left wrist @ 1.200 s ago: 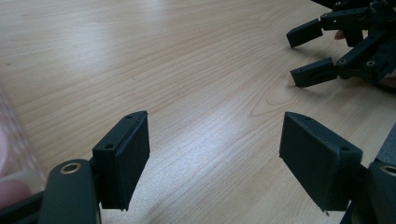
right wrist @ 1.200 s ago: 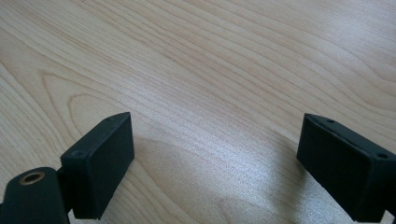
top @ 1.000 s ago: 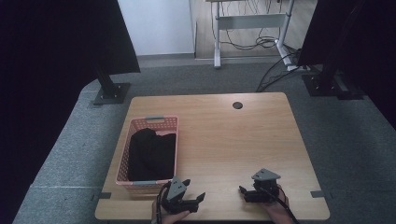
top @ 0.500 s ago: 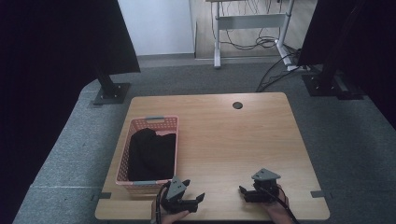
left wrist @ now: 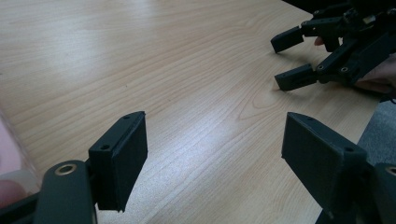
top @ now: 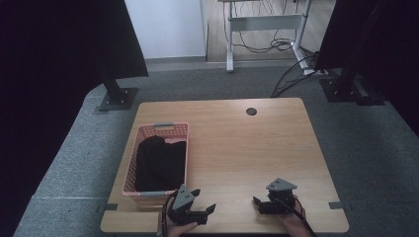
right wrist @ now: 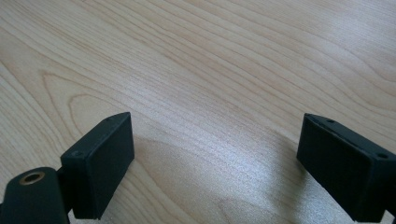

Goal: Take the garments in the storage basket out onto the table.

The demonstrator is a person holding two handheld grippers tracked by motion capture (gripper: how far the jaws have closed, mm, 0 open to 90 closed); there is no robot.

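Observation:
A pink plastic basket (top: pixel 181 129) stands on the left side of the wooden table (top: pixel 247 148), with a black cloth (top: pixel 159 163) bundled inside it. At the table's front edge, just right of the basket's near corner, my left gripper (top: pixel 204 200) rests low and open, empty. In its own view the left gripper (left wrist: pixel 215 154) has its jaws wide apart over bare wood. My right gripper (top: pixel 257 205) sits near the front right, open and empty, pointing left toward the other. The left gripper view also catches the right gripper (left wrist: pixel 287 60) with a hand behind it. Bare wood lies between the right gripper's (right wrist: pixel 219 158) spread jaws.
A round cable hole (top: pixel 251 111) sits near the table's far edge. Grey carpet (top: pixel 365 148) surrounds the table. Black stand bases (top: pixel 117 98) and dark curtains flank it, and a desk frame with cables (top: pixel 267 29) stands beyond.

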